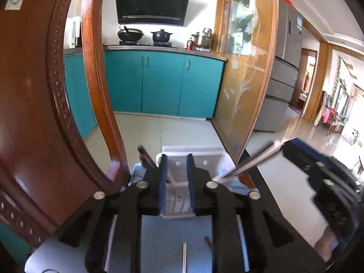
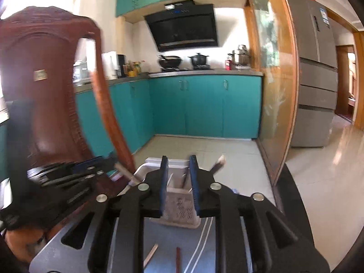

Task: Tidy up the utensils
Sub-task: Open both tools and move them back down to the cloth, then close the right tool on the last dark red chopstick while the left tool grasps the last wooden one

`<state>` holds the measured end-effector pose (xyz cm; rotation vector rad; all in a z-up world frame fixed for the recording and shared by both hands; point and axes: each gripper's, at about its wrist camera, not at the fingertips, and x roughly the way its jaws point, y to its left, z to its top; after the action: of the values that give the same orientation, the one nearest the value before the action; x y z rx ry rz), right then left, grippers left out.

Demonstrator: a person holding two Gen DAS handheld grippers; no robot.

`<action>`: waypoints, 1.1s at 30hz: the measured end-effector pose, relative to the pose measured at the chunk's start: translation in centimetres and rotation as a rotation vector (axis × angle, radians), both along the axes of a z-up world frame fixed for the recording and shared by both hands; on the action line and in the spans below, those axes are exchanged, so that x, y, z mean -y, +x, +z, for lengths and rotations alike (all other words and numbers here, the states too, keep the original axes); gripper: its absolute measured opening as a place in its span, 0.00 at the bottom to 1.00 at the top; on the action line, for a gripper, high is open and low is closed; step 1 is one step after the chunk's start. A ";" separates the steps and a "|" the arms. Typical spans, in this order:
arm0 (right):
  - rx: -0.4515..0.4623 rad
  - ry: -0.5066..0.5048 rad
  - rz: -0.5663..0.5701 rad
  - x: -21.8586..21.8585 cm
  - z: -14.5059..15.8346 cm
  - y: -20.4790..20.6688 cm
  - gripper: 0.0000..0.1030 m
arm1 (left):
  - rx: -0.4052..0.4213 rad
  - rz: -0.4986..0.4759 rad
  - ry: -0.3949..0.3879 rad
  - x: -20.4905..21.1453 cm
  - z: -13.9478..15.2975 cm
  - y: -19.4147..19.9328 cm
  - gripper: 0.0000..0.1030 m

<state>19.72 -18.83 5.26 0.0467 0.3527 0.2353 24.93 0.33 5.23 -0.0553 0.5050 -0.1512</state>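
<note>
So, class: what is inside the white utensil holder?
The white utensil holder holds a few upright utensil handles, one slanting out. Their lower ends are hidden by the perforated wall and the tongs' fingers.

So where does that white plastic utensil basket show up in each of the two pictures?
Left wrist view: the utensil basket sits low in the middle, seen between the tongs' fingers.
Right wrist view: it is again low in the middle, between the fingers, with utensils standing in it.
Shared landmark: the black range hood above the teal cabinets.
</note>
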 end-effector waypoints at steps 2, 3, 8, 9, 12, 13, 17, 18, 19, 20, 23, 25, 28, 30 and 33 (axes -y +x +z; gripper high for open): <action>-0.028 -0.007 0.036 0.3 -1.5 -1.9 0.26 | -0.007 -0.012 0.010 -0.1 -0.7 -0.9 0.26; -0.056 -0.017 0.044 0.3 -2.3 -2.2 0.27 | -0.020 -0.014 0.011 -0.1 -1.2 -1.1 0.30; -0.377 -0.131 0.011 -0.5 -11.2 -0.2 0.28 | -0.143 -0.002 0.044 0.0 -5.7 -2.2 0.36; -0.437 -0.131 0.003 -0.6 -12.8 0.4 0.28 | -0.171 -0.010 0.049 0.1 -6.7 -2.3 0.36; -0.551 -0.132 -0.002 -1.3 -16.2 1.6 0.28 | -0.221 -0.022 0.084 0.5 -8.9 -2.6 0.40; -0.587 -0.139 0.000 -1.6 -17.3 2.2 0.28 | -0.231 -0.024 0.088 0.7 -9.3 -2.6 0.40; -0.658 -0.179 -0.010 -2.8 -19.6 3.9 0.28 | -0.268 -0.033 0.095 0.6 -11.2 -3.0 0.41; -0.667 -0.184 -0.011 -2.9 -20.0 4.2 0.28 | -0.272 -0.033 0.099 0.6 -11.4 -3.0 0.42; -0.678 -0.185 -0.011 -3.2 -20.2 4.6 0.28 | -0.274 -0.034 0.101 0.7 -11.4 -2.8 0.43; -0.664 -0.192 -0.014 -3.3 -20.2 4.7 0.28 | -0.278 -0.036 0.104 0.7 -11.6 -2.7 0.44; -0.656 -0.203 -0.013 -3.7 -20.3 4.9 0.07 | -0.290 -0.039 0.107 0.9 -12.2 -2.6 0.48; -0.661 -0.185 -0.018 -3.3 -20.4 4.7 0.07 | -0.315 -0.053 0.095 1.0 -12.9 -2.3 0.49; -0.668 -0.163 -0.050 -2.1 -20.4 4.3 0.06 | -0.373 -0.076 0.067 1.2 -14.1 -1.4 0.52; -0.675 -0.148 -0.063 -1.3 -20.4 4.0 0.06 | -0.418 -0.089 0.051 1.4 -15.2 -0.8 0.53; -0.686 -0.116 -0.073 0.2 -20.3 3.6 0.07 | -0.474 -0.113 0.041 2.0 -16.8 -0.3 0.53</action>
<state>23.32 -19.02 -15.00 0.0246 1.0452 0.1190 24.64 -1.67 -11.60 -0.0224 0.9847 -0.2401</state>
